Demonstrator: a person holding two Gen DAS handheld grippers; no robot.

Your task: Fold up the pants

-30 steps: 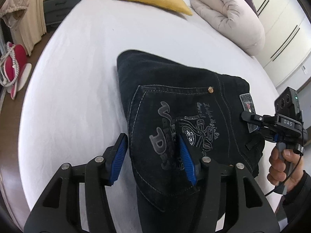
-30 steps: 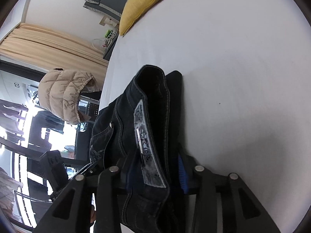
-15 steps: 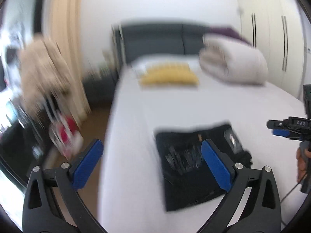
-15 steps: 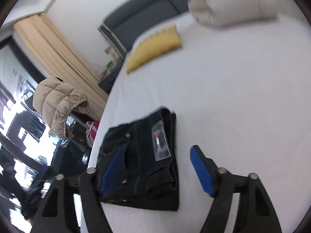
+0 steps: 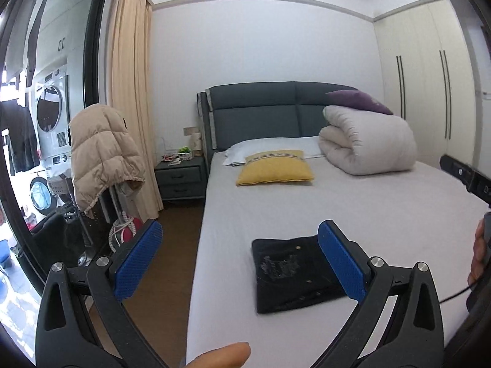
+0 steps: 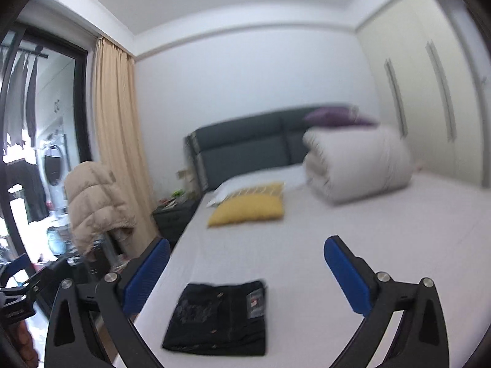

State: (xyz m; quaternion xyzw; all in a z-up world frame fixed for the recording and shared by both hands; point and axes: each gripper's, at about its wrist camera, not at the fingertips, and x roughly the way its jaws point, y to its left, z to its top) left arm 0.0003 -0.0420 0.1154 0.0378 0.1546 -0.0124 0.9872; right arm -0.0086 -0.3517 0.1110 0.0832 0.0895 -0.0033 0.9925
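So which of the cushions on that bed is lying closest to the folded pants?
The yellow cushion. It lies flat on the sheet, nearer the pants than the white pillow behind it or the purple cushion perched atop the rolled duvet.

bed (image 5: 307,202) | on it: pants (image 5: 291,273), yellow cushion (image 5: 274,171), rolled duvet (image 5: 368,141)

Both views headboard-ward over bed (image 5: 399,202)

Your left tool's right pad (image 5: 341,263) hides part of the pants (image 5: 288,273); the right wrist view is blurred throughout.
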